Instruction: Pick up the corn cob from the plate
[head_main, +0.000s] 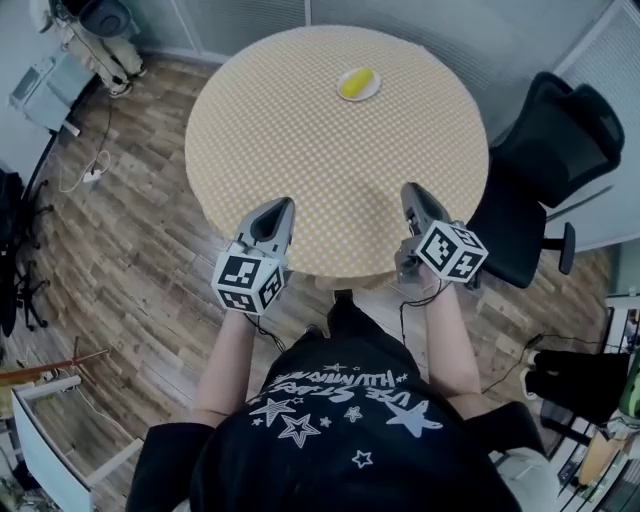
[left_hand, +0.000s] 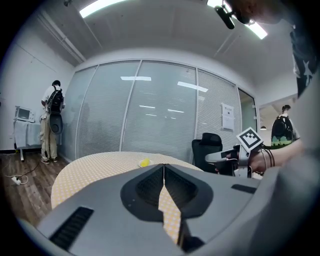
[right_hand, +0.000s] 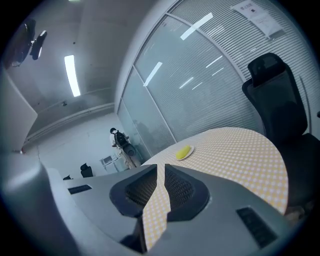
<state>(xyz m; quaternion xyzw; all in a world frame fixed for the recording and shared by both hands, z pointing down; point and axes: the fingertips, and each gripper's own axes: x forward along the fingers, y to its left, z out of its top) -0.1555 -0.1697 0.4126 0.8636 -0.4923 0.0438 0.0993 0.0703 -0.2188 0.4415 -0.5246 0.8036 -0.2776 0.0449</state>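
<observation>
The corn cob (head_main: 355, 82) is seen lying on a small white plate (head_main: 376, 90) on the far side of the round, yellow-checked desk (head_main: 300, 130), a little right of its middle. It is well apart from both grippers, which are held over the near edge of the desk and pointed across it toward the plate. The fingers of the left gripper (head_main: 285, 203) are pressed together at the tips, with nothing between them. The fingers of the right gripper (head_main: 410, 190) are likewise closed and empty. In the head view, the cob's long axis is set slantwise, from near-left to far-right, more across the fingers' line than along it. A black chair (head_main: 550, 160) is placed beside the desk at the right.
</observation>
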